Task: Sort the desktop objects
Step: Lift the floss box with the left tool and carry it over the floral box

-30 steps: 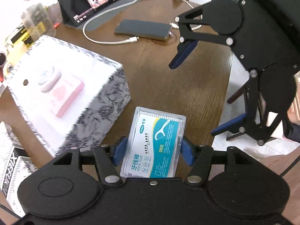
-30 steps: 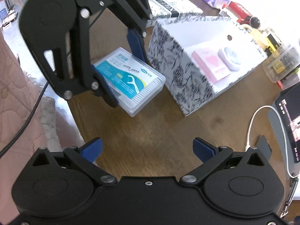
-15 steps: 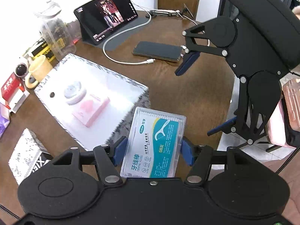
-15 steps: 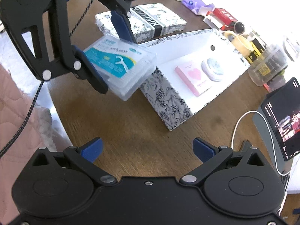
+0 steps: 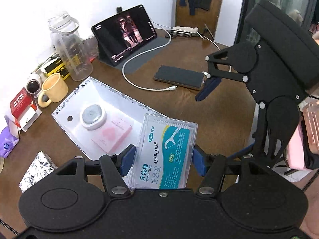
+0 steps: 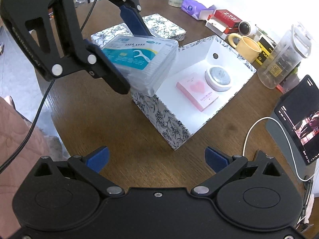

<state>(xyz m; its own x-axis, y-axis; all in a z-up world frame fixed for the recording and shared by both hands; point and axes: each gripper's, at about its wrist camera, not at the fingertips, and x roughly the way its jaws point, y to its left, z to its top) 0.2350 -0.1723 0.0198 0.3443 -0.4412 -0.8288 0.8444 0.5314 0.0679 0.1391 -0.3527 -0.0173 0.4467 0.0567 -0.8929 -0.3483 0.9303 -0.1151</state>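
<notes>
Brown wood table (image 6: 123,131), left gripper (image 5: 162,157) jaws clamped on clear floss box (image 5: 165,151) — right gripper (image 6: 157,157) jaws apart

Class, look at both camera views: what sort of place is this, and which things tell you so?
Probably a home desk: a propped tablet playing video, a charging phone and a yellow mug crowd the wooden table.

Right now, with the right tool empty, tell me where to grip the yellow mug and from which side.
Grip the yellow mug by its wall at the rim, one finger inside and one outside, coming straight down with the open right tool. It stands upright with its mouth open, and the floral box, the clear bottle and its own handle crowd its sides.
</notes>
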